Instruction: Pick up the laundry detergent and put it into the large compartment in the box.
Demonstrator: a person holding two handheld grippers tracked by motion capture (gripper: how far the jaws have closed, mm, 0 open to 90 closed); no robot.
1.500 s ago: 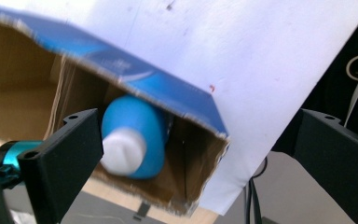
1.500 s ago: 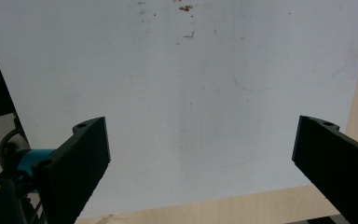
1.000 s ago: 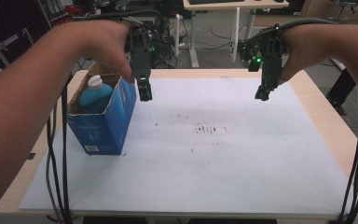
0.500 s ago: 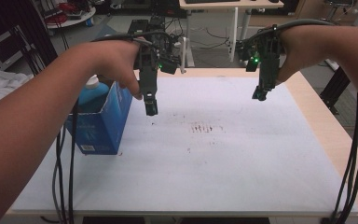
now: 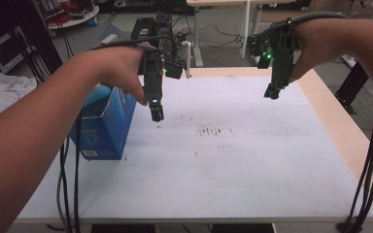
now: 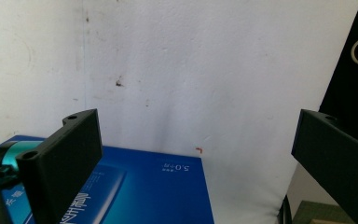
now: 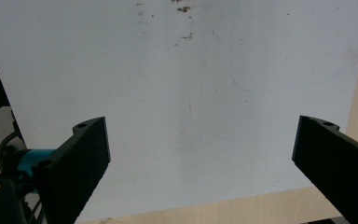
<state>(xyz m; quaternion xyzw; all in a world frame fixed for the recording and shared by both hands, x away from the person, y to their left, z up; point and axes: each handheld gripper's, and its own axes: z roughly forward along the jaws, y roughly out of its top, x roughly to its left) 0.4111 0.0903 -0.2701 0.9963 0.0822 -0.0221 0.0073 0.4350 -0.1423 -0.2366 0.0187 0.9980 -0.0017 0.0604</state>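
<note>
Swinging away from the blue box (image 5: 104, 124), the left gripper (image 5: 156, 112) now hangs just right of it, jaws wide and empty. The right gripper (image 5: 271, 92), equally wide, hovers well right; nothing is grasped yet.

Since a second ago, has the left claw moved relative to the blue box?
Yes. The left claw moved right and toward the person, away from the blue box.

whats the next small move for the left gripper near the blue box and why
Probably ease the left gripper back toward the blue box and down. It hangs open beside the box's right side, above the white sheet, so nothing sits between its jaws.
</note>
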